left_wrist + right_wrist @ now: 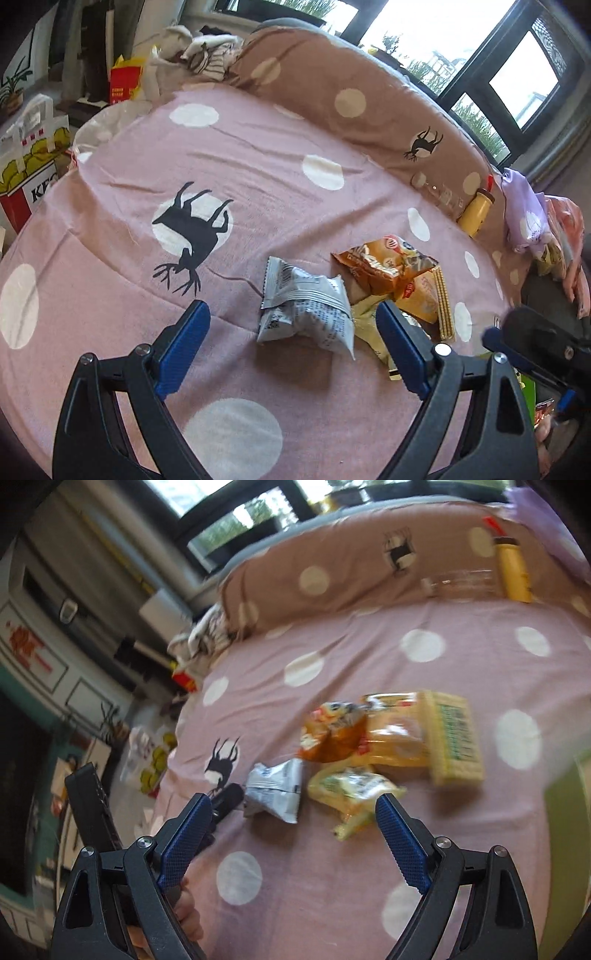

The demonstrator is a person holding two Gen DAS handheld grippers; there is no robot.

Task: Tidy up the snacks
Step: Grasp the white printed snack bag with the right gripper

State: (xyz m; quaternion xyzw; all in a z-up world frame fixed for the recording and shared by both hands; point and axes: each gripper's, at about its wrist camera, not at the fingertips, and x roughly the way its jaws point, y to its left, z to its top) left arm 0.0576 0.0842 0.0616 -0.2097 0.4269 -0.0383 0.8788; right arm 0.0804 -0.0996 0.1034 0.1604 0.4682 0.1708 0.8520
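The snacks sit in a loose heap on the bed (258,155), low and right of centre in the left view. A grey packet (306,310) lies nearest, an orange bag (388,266) just behind it, a pale yellow pack (351,786) beside it, and a flat box (456,738) touching the orange bag's far side. They overlap as if tipped out together, which I judge is why sorting has yet to start.

The left gripper (293,349) hangs low over the sheet, jaws spread wide and holding nothing, the grey packet lying just ahead between its fingers, so that looks like the first pick. The right gripper (290,832) also stands wide apart and empty, aimed at the same heap from the other side; its view is blurred.

The sheet is pink with white dots and a black deer (192,240), soft and creased, so packets may slide or sink when pinched. A brown dotted pillow (332,81) runs along the back, with a yellow bottle (476,214) leaning against it. Windows (517,74) fill the upper right; a KFC bag (29,173) stands at the left edge.
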